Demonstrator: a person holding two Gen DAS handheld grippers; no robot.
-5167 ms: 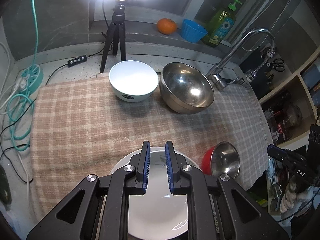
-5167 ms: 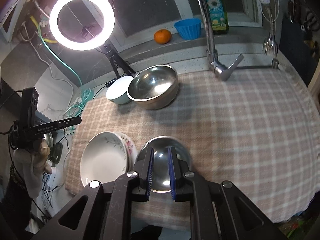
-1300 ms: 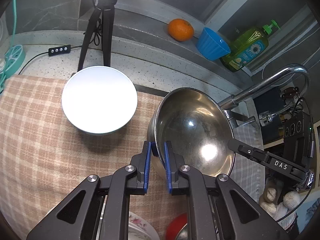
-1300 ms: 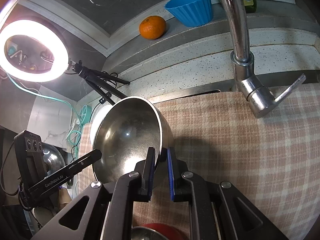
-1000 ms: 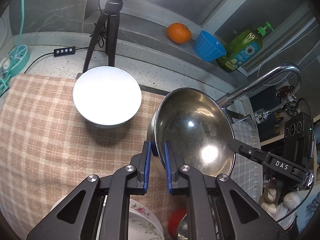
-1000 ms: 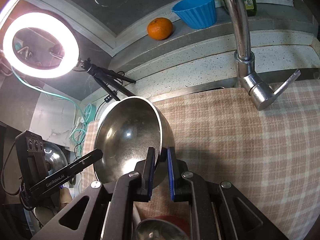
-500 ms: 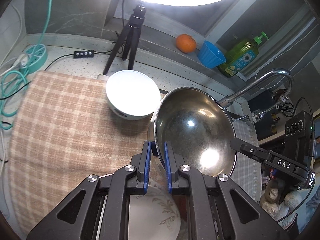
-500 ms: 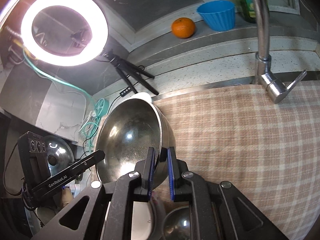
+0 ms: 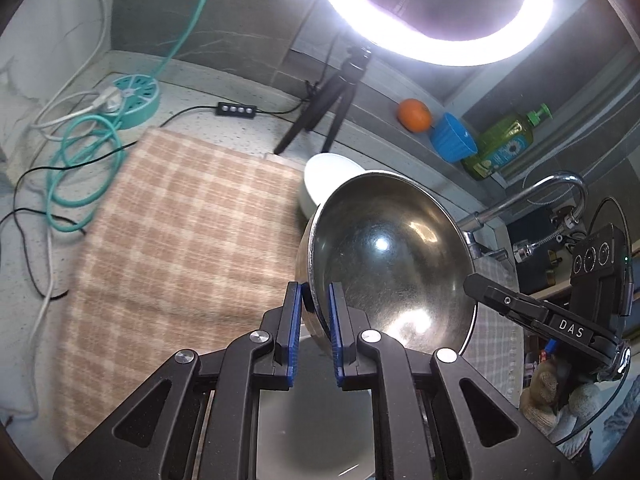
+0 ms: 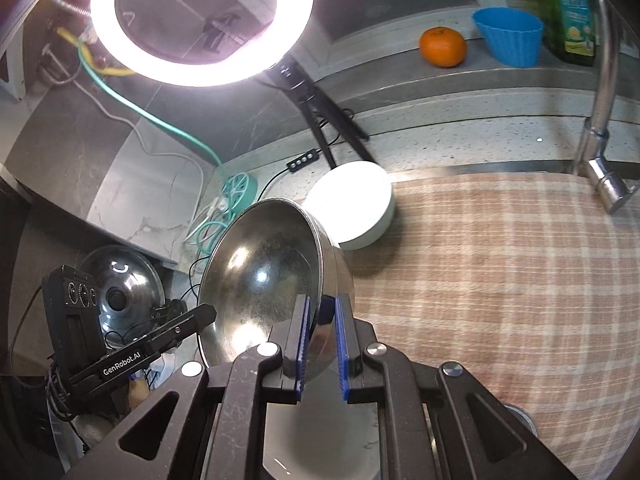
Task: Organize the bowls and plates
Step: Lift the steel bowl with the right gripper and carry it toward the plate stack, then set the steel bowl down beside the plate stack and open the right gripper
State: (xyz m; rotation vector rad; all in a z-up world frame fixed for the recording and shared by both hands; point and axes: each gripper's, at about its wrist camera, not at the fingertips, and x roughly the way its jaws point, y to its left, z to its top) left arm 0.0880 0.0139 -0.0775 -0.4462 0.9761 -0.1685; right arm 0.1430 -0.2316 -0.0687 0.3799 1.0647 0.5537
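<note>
A large steel bowl point(image 9: 388, 256) hangs in the air between my two grippers, above the checked cloth point(image 9: 172, 240). My left gripper point(image 9: 314, 304) is shut on its near left rim. My right gripper point(image 10: 320, 312) is shut on the opposite rim of the steel bowl point(image 10: 264, 276). A white plate point(image 9: 316, 420) lies directly below, between my left fingers; it also shows in the right wrist view point(image 10: 320, 440). A white bowl point(image 9: 328, 170) stands on the cloth at the back, also seen in the right wrist view point(image 10: 356, 208).
A ring light point(image 9: 432, 4) on a tripod point(image 9: 320, 108) stands behind the cloth. On the ledge are an orange point(image 9: 415, 115), a blue cup point(image 9: 454, 142) and a soap bottle point(image 9: 504, 144). The faucet point(image 9: 532, 196) is at right. Cables point(image 9: 76, 152) lie at left.
Both grippers have carried the steel bowl up and back toward the front, away from the white bowl. It now hangs over the white plate.
</note>
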